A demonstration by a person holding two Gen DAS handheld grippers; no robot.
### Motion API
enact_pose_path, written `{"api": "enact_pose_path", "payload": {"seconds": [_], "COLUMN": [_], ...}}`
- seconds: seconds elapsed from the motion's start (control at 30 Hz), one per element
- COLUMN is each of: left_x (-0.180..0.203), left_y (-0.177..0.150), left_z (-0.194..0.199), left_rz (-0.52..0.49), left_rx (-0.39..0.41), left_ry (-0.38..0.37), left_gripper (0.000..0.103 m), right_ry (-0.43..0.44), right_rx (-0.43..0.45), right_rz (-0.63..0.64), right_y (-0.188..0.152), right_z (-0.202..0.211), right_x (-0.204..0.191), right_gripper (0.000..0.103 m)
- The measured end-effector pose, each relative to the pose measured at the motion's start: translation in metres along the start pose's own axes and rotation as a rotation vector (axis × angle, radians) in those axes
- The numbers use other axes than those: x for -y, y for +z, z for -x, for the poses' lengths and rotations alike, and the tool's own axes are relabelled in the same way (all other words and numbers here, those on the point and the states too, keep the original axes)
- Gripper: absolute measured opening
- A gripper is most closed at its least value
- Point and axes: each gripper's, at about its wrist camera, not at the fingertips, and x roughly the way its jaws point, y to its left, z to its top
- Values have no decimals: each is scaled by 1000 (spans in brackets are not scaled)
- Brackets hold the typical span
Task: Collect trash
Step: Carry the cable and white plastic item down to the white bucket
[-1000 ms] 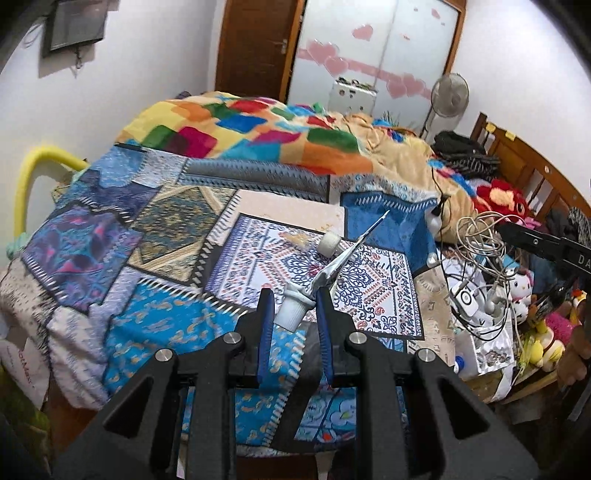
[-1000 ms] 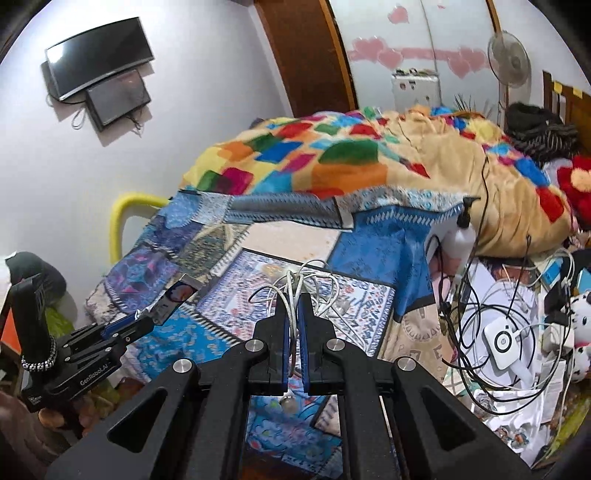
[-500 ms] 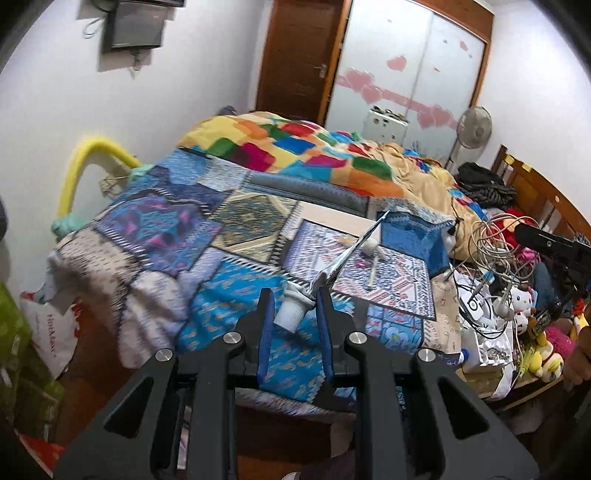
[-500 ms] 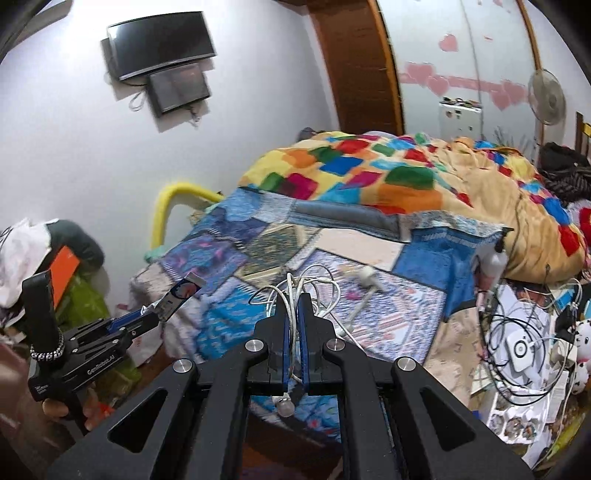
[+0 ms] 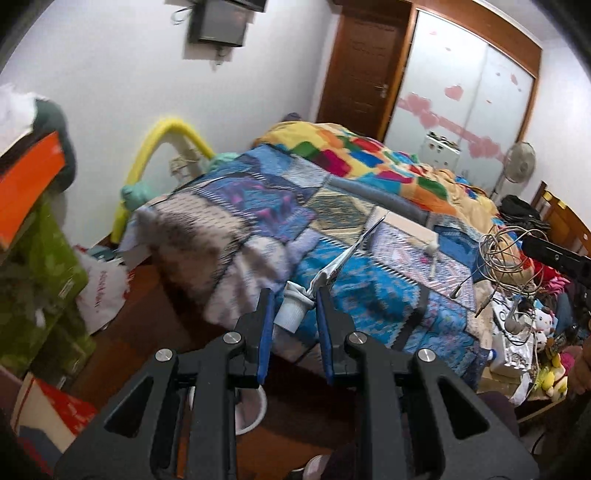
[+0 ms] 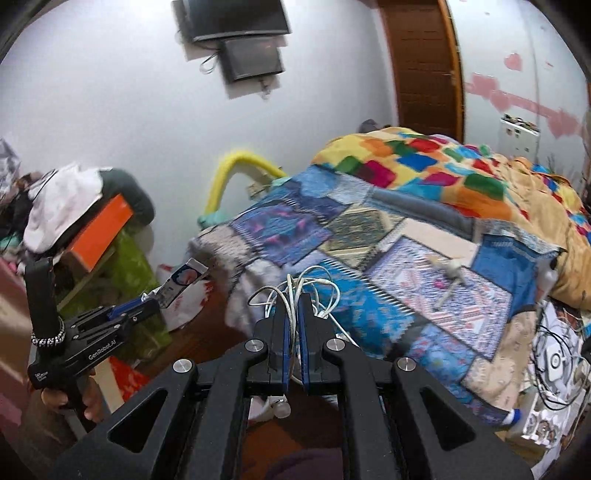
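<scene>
a lived-in home bedroom: a bed [image 6: 424, 236] under a patchwork quilt [image 5: 280, 221], a sliding wardrobe [image 5: 465, 99], a wooden door [image 5: 362, 70], a wall-mounted tv [image 6: 236, 14] and a standing fan [image 5: 519, 166].

Patchwork-quilted bed [image 5: 258, 229], yellow foam tube [image 5: 162, 147] beside it, wall screen [image 6: 251, 62], standing fan [image 5: 519, 166], wooden door [image 5: 362, 70].

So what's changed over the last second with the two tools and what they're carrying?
Both tools have pulled back from the bed and swung left toward the floor clutter. The left tool still grips the squeezed tube; the right tool still clamps the cable bundle.
</scene>
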Motion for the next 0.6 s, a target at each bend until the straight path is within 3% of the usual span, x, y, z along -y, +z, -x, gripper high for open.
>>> {"api": "enact_pose_path", "payload": {"seconds": [0.3, 0.6], "left_x": [-65, -112], "left_y": [-31, -70], "left_z": [16, -3], "left_rz": [65, 140], "left_rx": [-23, -125], "left_ry": [94, 173], "left_gripper": [22, 22], "right_ry": [71, 128], "right_rx": [-99, -256], "right_rz": [109, 202], "right_y": [-17, -49], "right_z": [-49, -115], "right_x": [-71, -123], "right_gripper": [5, 5]}}
